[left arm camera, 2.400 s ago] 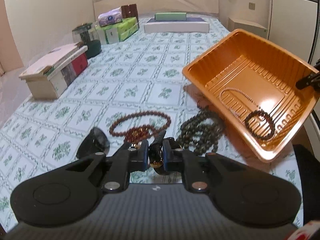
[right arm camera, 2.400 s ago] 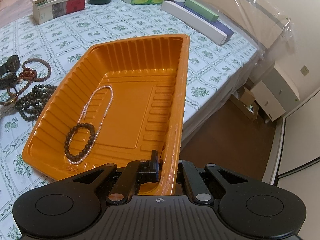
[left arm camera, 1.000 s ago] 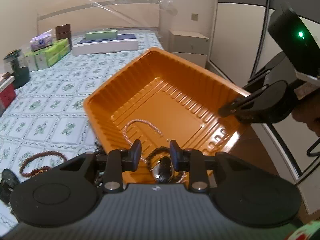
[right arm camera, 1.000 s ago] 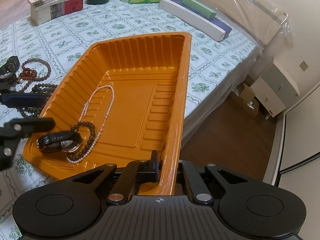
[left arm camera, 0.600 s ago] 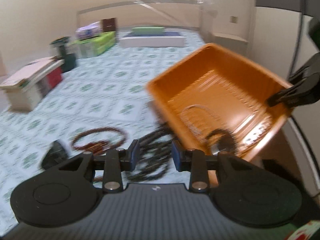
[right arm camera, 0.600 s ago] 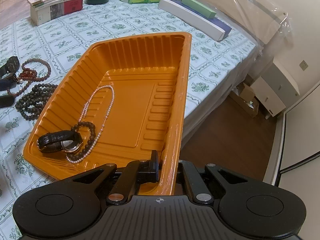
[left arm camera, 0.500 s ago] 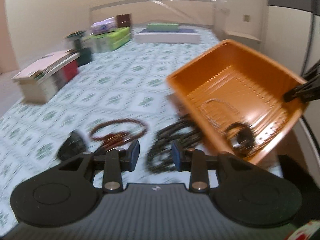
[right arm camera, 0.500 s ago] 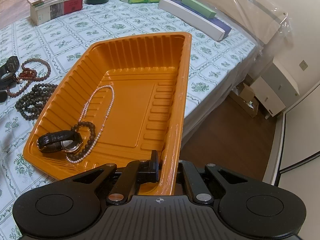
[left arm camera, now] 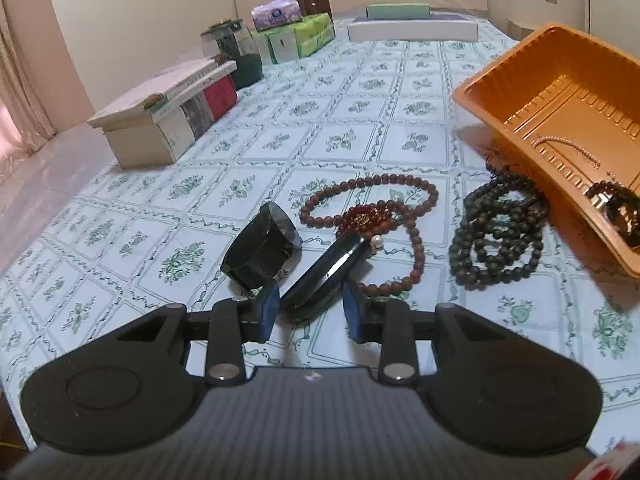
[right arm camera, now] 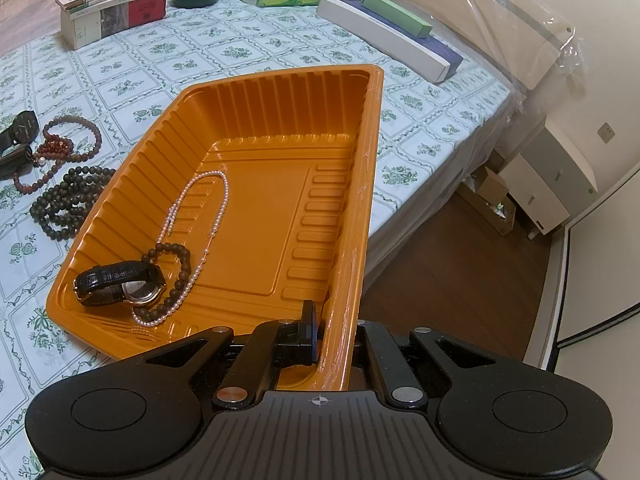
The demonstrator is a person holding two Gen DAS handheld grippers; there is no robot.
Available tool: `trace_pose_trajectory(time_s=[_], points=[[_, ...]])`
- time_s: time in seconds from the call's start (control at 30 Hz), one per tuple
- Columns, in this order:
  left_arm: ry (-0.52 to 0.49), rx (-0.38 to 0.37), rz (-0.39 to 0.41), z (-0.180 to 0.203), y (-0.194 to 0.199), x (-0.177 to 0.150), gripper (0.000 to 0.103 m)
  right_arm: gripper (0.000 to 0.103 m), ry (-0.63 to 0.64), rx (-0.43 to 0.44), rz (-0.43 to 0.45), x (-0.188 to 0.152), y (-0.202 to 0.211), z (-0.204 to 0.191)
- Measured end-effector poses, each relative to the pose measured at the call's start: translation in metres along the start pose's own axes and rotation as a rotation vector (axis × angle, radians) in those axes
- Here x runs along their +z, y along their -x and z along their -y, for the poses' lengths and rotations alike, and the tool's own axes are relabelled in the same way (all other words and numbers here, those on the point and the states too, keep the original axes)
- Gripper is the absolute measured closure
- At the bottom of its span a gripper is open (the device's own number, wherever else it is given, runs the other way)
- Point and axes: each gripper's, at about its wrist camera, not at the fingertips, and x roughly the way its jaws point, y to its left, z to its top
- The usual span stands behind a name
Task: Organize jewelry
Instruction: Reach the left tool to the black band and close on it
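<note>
**Jewelry on the bed: what lies where, and what my tongs hold**

1. Left gripper [left arm camera: 311, 311]: mine, jaws parted narrowly and holding nothing. A black watch [left arm camera: 320, 276] lies on its edge on the bedspread [left arm camera: 224, 200] in the gap between the blue pads [left arm camera: 269, 309]; I cannot tell whether either pad touches it.

2. Second black watch [left arm camera: 262, 248]: just left of the first, strap curled into a loop, on the bedspread.

3. Reddish-brown bead necklace [left arm camera: 376, 216]: far side of the two watches, with a cluster of red beads at its middle; one end runs against the first watch.

4. Dark green bead strand [left arm camera: 496, 232]: coiled in a heap to the right of the brown necklace, against the outer wall of the tray.

5. Orange plastic tray [right arm camera: 280, 128]: tilted, its near edge lifted off the bed and its far-left corner down on the bedspread. My right gripper [right arm camera: 336, 344] is clamped tight on the tray's near rim.

6. In the tray, gathered at the low left corner: a leather-strapped watch [right arm camera: 120, 280], a dark bead bracelet [right arm camera: 176, 276], and a pearl necklace [right arm camera: 200, 220] stretching toward the tray's middle.

7. Far side of the bed: stacked books [left arm camera: 168, 112], green tissue packs [left arm camera: 300, 40], a long white box [left arm camera: 412, 31].
</note>
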Motion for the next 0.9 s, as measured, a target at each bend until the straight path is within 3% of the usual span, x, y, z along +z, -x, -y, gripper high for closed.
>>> trace_pose_trajectory(time_s=[0.47,0.9], points=[[-0.075,-0.052,-0.057,-0.001,-0.028,0.012,0.067,0.099,-0.002,-0.003,-0.004,0.0,-0.002,0.0],[0.014,-0.081,-0.104,-0.001,-0.018,0.007,0.083,0.099,-0.004,-0.003,-0.005,0.0,-0.002,-0.001]])
